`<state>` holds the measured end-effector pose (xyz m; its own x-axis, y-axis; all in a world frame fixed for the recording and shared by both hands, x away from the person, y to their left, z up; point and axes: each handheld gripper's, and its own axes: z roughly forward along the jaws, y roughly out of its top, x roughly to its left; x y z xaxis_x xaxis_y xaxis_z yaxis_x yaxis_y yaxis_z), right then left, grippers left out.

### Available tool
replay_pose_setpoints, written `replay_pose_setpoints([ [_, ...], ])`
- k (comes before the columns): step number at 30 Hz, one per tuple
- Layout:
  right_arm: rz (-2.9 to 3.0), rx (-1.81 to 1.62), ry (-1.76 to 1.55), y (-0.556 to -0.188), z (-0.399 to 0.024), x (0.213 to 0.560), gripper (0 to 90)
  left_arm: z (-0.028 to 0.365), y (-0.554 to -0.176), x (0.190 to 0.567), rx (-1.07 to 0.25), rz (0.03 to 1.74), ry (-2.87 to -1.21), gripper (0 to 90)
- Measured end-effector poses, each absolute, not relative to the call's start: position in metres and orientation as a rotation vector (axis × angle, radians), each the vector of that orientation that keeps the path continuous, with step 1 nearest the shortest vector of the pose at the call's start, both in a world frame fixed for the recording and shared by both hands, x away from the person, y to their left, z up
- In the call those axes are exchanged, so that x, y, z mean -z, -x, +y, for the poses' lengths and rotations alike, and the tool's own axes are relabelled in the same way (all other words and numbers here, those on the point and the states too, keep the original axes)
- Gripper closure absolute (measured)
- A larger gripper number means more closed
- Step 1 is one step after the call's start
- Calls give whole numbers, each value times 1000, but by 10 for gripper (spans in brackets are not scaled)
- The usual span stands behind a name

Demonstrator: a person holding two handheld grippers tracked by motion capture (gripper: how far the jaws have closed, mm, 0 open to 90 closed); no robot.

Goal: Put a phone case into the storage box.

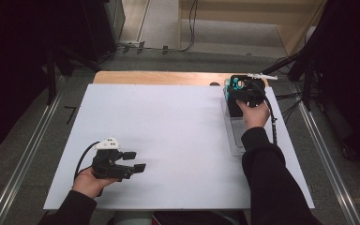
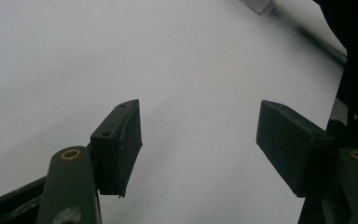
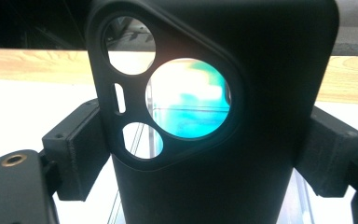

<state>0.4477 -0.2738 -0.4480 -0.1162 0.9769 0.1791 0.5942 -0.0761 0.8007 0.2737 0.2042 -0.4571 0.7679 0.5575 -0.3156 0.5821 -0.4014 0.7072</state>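
Left gripper (image 1: 132,161) near edge, 7 o'clock on white table (image 1: 168,140), jaws parted, nothing between, pads over bare surface. Left hand (image 1: 90,182) under it.

Right gripper (image 1: 243,93) far right, 1 o'clock, clamped on black phone case (image 3: 242,140): pads press both side edges, case upright between jaws, camera cutouts at top. Right hand (image 1: 255,115) behind it. Case sits above far end of clear tray (image 1: 234,140); teal items (image 1: 236,83) just beyond at 12 o'clock of case.

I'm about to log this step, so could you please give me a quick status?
Right hand-held gripper shut on black phone case. Left hand-held gripper open, empty, over white table. Clear tray below case.
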Motion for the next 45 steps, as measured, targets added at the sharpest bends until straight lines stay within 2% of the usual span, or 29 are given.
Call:
replay_pose_setpoints([
  [28,1764,-991,-1704,-471,-266,458,114,199,-280,457,52,839,-2081,316],
  [38,1774,-1034,-1716,-471,-270,458,68,199,-281,458,52,844,-2087,316],
  [40,1777,-1042,-1721,-471,-271,458,7,199,-281,458,50,849,-2087,316],
  [45,1793,-1063,-1727,-467,-273,452,7,202,-282,458,51,847,-2078,316],
])
